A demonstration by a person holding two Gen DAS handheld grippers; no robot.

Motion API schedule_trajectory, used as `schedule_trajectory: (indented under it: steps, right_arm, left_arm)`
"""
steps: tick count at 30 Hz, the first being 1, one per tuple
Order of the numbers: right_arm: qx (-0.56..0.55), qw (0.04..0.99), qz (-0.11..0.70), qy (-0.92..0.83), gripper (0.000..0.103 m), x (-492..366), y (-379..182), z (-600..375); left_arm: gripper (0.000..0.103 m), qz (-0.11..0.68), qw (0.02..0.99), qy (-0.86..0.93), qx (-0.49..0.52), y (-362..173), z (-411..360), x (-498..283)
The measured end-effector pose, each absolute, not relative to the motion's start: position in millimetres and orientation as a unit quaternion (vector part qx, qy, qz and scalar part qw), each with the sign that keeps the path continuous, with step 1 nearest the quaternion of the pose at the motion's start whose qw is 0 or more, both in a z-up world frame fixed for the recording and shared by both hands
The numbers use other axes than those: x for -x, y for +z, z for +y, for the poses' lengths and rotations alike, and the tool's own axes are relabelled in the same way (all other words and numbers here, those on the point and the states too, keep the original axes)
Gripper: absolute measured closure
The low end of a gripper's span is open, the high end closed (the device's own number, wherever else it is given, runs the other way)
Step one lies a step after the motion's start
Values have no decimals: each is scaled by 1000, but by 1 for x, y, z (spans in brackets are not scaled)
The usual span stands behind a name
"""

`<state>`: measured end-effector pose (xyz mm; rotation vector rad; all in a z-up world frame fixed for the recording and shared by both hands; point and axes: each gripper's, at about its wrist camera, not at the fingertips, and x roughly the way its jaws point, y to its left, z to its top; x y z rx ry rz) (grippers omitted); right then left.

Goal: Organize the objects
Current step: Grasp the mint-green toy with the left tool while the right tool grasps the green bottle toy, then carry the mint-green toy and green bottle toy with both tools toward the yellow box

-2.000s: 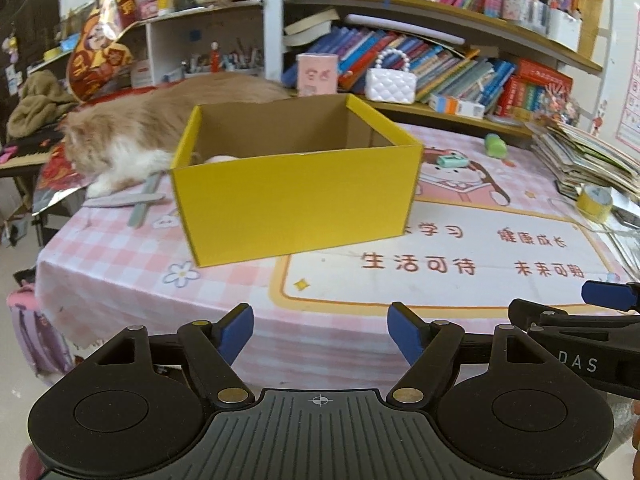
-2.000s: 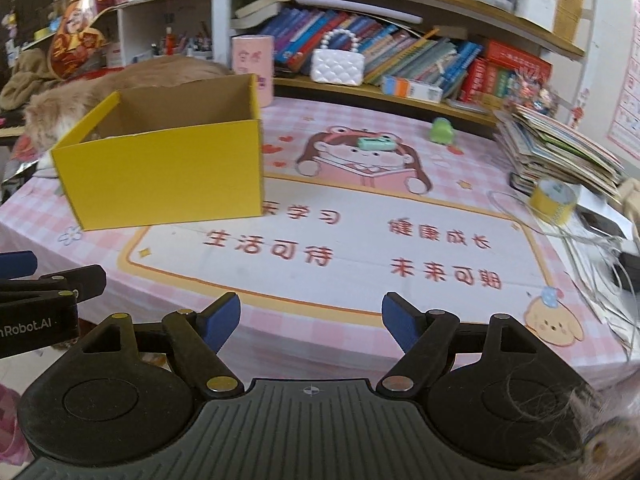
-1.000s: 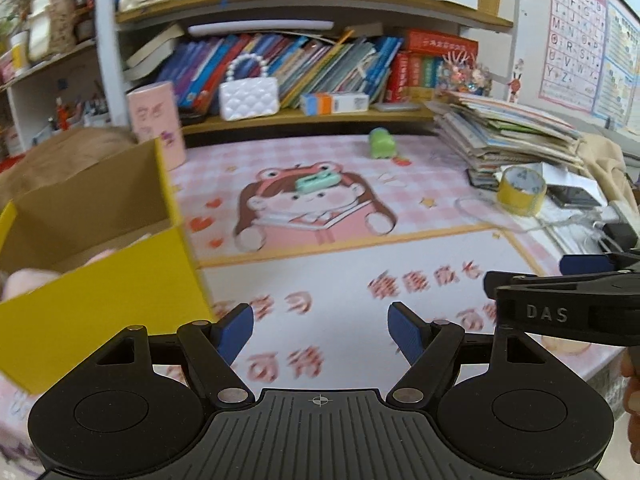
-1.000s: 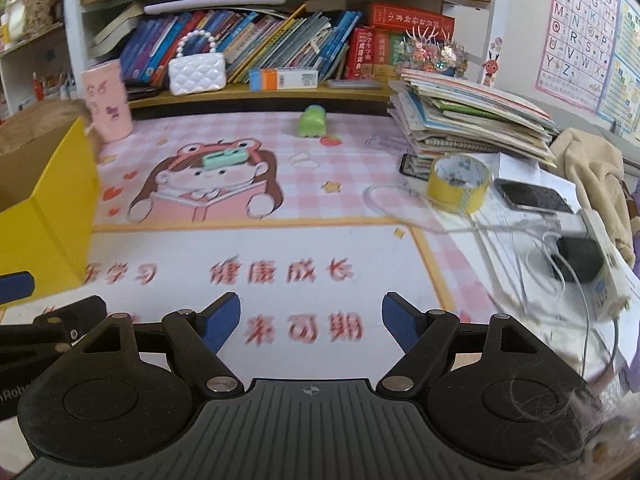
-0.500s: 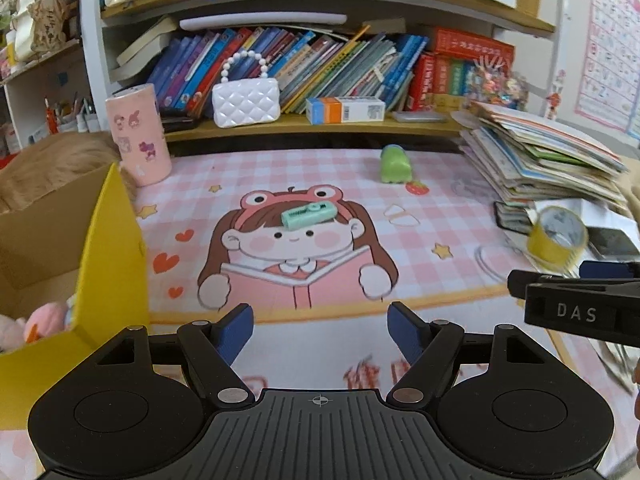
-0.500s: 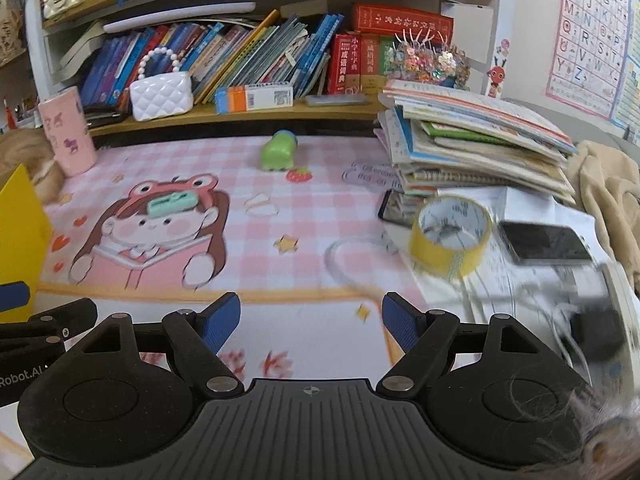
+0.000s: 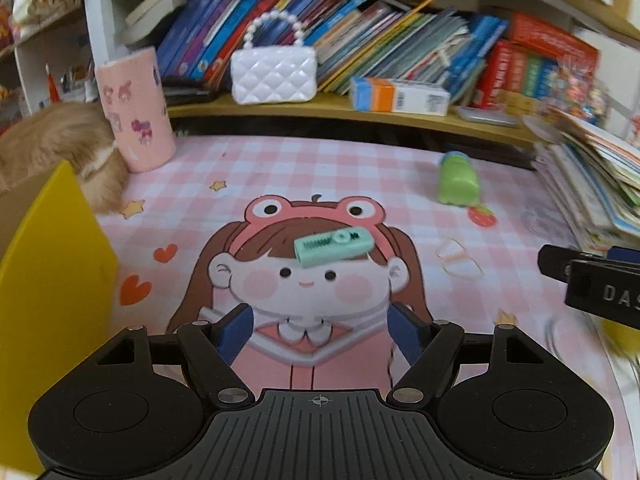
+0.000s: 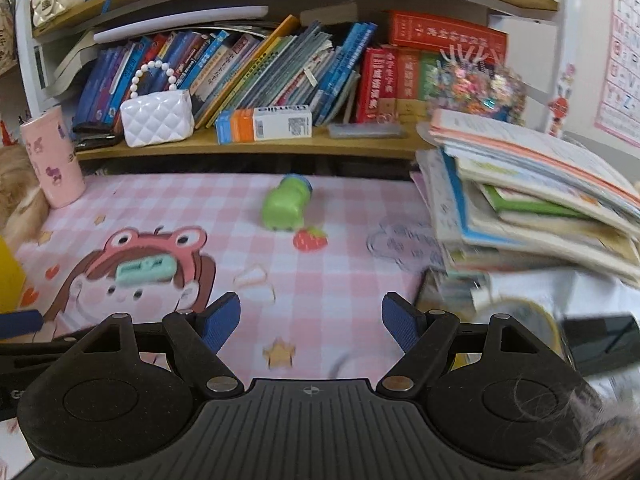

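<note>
Left wrist view: the left gripper (image 7: 320, 330) hovers over the pink checked table mat (image 7: 280, 168), its blue-padded jaws spread with nothing between them. Directly ahead of the jaws lies a mint-green clip (image 7: 334, 246) on the printed cartoon girl's forehead — flat on the mat, apart from both pads. A green toy (image 7: 458, 182) lies farther back to the right, near a printed strawberry. The yellow box (image 7: 48, 280) stands at the left edge; a pink cup (image 7: 136, 110) and a furry animal (image 7: 56, 148) sit behind it.

Right wrist view: the right gripper (image 8: 311, 322) is likewise spread and empty. The green toy (image 8: 285, 206) lies ahead — well beyond the pads — and the mint-green clip (image 8: 145, 268) lies to the left. A stack of books (image 8: 528, 196) rises at right, a white quilted purse (image 8: 157, 117) on the shelf behind.
</note>
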<state>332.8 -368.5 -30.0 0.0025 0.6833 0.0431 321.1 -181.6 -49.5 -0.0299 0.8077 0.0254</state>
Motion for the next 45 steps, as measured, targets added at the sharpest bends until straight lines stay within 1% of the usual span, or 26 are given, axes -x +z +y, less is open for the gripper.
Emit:
schedule_trajectory:
  steps: [9, 16, 19, 20, 21, 31, 34, 37, 38, 42, 45]
  right_arm:
    - [-27, 941, 338, 13, 27, -413, -43, -378]
    - [-24, 940, 338, 22, 27, -457, -52, -375]
    - [-18, 940, 340, 34, 26, -475, -57, -370]
    - [-14, 939, 342, 35, 23, -481, -59, -367]
    - [-10, 938, 345, 36, 20, -488, -61, -365]
    - [-9, 926, 375, 35, 20, -532, -86, -353]
    - [-6, 921, 388, 32, 24, -536, -93, -350]
    - [-15, 917, 397, 35, 51, -536, -97, -349]
    - [-16, 918, 395, 35, 57, -535, -97, -349]
    - [-17, 920, 391, 33, 61, -532, -93, -347]
    - [-19, 924, 379, 39, 62, -521, -83, -346]
  left_arm:
    - [27, 395, 918, 32, 15, -68, -200, -384]
    - [27, 408, 911, 50, 30, -83, -200, -410]
    - [28, 416, 907, 56, 40, -89, -200, -415]
    - [29, 414, 908, 56, 36, -89, -201, -416]
    - [32, 413, 908, 57, 33, -89, -202, -416]
    - [33, 402, 913, 57, 49, -75, -182, -402]
    - [33, 394, 915, 63, 57, -67, -173, -396]
    - [33, 382, 920, 70, 45, -60, -170, -392]
    - [33, 379, 922, 71, 41, -58, -169, -391]
    - [33, 372, 925, 66, 39, -52, -169, -385]
    - [33, 367, 928, 58, 39, -47, -170, -378]
